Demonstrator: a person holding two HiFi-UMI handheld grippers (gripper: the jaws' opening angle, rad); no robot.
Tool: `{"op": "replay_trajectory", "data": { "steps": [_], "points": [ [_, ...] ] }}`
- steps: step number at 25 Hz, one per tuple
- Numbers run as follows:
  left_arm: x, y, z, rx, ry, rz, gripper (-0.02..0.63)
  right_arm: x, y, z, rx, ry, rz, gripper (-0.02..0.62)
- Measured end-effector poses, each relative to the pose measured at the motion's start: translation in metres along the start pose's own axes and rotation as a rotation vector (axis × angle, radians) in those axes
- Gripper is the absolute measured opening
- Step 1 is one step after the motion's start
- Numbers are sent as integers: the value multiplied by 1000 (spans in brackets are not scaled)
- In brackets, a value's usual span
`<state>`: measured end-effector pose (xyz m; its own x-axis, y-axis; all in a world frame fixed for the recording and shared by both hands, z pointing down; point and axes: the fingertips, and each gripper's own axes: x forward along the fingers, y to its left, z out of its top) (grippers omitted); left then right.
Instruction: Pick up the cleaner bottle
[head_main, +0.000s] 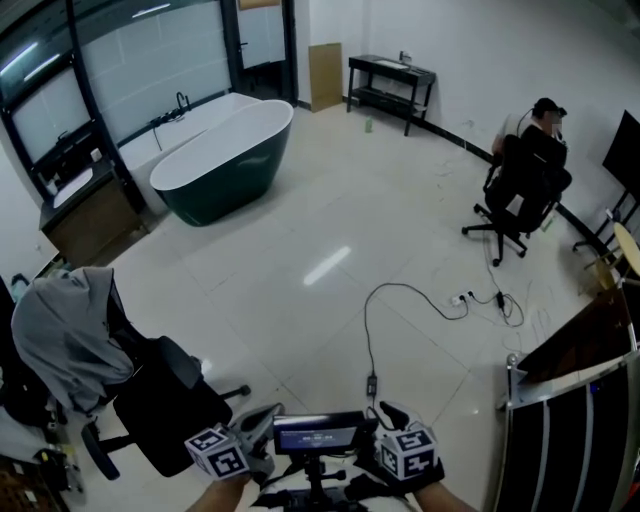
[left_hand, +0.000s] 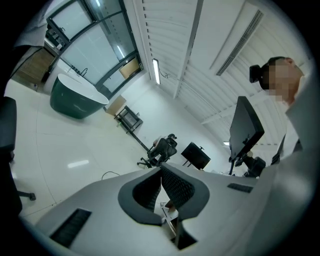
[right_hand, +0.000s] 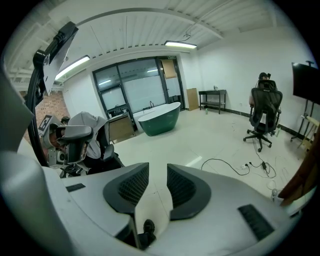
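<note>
I cannot make out a cleaner bottle for certain. A small pale green thing (head_main: 367, 126) stands on the floor beside the black side table (head_main: 392, 78) at the far wall, too small to identify. My left gripper (head_main: 262, 420) sits at the bottom edge of the head view; in the left gripper view its jaws (left_hand: 160, 171) meet at the tips, shut on nothing. My right gripper (head_main: 386, 410) is beside it, and in the right gripper view (right_hand: 157, 176) its pads stand apart with only floor between them.
A dark green bathtub (head_main: 226, 155) stands at the back left. An office chair draped with a grey garment (head_main: 70, 330) is close on my left. A person sits in a chair (head_main: 522, 185) at the right. A cable (head_main: 400, 300) lies across the floor. A dark rack (head_main: 570, 420) stands at the near right.
</note>
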<state>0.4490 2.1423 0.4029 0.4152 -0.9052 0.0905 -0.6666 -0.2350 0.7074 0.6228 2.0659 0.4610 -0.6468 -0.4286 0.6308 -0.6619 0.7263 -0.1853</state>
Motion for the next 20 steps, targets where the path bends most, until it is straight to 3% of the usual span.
{"op": "replay_trajectory", "data": {
  "steps": [7, 20],
  "points": [
    [-26, 15, 16, 19, -36, 28, 47, 11, 17, 15, 14, -14, -23, 109],
    [-51, 40, 40, -8, -45, 17, 47, 28, 22, 61, 21, -79, -89, 109]
  ]
}}
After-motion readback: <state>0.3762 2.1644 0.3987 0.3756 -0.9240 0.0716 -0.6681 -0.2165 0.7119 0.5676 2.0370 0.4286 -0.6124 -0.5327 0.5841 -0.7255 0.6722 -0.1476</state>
